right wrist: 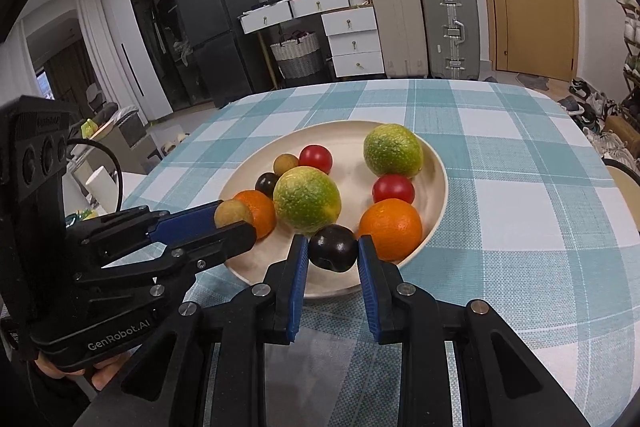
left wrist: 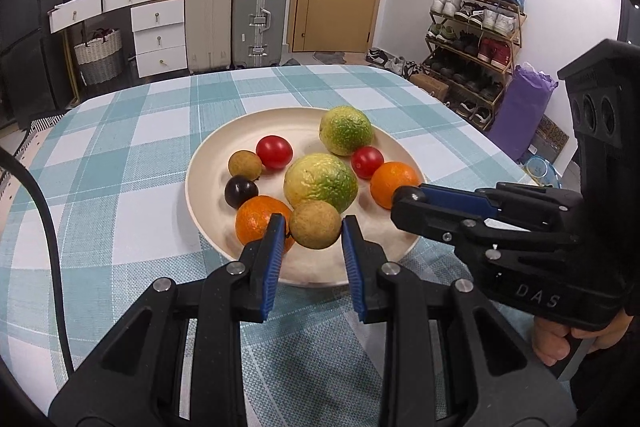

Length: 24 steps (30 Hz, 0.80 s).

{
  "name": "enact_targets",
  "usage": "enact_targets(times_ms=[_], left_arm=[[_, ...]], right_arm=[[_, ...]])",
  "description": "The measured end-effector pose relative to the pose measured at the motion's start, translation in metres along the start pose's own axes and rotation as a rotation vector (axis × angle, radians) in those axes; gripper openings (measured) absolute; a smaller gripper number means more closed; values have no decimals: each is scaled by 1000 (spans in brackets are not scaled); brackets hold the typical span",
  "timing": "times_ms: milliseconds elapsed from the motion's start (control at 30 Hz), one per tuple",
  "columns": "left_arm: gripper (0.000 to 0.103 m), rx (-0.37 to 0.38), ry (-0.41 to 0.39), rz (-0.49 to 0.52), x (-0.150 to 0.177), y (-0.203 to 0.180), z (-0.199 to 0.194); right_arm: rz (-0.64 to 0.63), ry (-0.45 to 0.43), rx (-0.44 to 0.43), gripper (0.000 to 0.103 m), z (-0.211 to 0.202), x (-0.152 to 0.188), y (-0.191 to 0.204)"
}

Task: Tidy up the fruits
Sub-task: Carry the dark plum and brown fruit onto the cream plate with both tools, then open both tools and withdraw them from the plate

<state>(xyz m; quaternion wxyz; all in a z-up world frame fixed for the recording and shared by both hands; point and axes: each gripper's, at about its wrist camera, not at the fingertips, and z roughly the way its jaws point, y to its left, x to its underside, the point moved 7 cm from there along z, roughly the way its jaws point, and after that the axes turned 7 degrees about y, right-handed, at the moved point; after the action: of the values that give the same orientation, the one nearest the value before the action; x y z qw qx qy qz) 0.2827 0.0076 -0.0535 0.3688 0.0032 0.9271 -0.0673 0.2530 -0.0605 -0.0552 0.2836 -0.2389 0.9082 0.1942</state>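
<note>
Left gripper (left wrist: 314, 227) clamping brown fruit (left wrist: 315, 225), right gripper (right wrist: 333, 247) clamping dark plum (right wrist: 333, 248)

Both grippers tilt downward side by side: left gripper (left wrist: 313, 227) and right gripper (right wrist: 333, 247) jaws clamped on something.

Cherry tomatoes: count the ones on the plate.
2. One cherry tomato lies at the plate's far left beside a small brown fruit; the other sits between the far green citrus and an orange. None seems hidden.
</note>
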Motion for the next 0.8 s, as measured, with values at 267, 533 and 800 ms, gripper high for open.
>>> enact_targets(times_ms=[267,533,800], left_arm=[[26,-15,15,29,1,-5,5],[27,-7,1,6,0,0,-1],[71,-43,-59,-27,1,10,-17]], right_arm=[[-5,33,9,26,10,0,2],[-4,2,29,39,5,-1,1],[11,-25,54,58,-6,3,-6]])
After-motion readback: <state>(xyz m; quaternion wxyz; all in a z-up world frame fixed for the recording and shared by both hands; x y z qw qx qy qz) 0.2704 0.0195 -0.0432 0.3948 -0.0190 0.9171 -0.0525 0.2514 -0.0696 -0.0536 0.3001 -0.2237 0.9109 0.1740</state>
